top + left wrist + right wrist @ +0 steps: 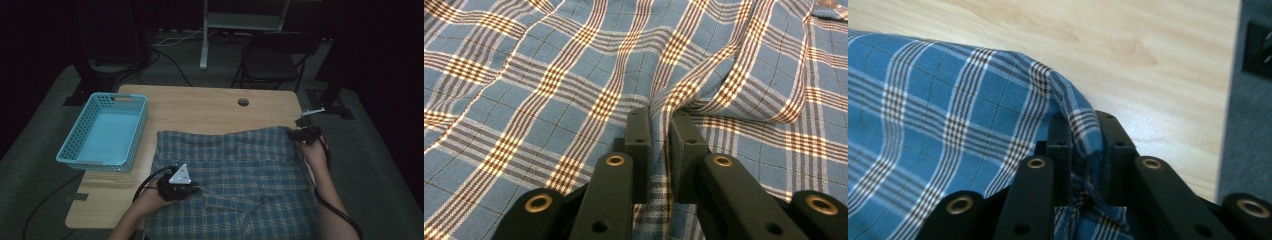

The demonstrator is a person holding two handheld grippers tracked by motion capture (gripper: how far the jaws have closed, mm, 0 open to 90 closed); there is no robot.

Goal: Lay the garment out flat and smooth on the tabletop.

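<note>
A blue plaid shirt (240,170) lies spread over the near half of the wooden table (200,107). My left gripper (194,189) rests on the shirt's left part, near the front. In the left gripper view its jaws (660,125) pinch a raised fold of the cloth (674,97). My right gripper (296,133) sits at the shirt's far right corner. In the right gripper view its jaws (1083,130) are closed on the cloth's edge (1083,122), with bare table (1148,60) just beyond.
A light blue plastic basket (102,161) stands empty at the table's left edge. A round cable hole (243,102) sits near the far edge. A dark folding chair (270,62) and a white stand (204,45) are on the floor behind the table.
</note>
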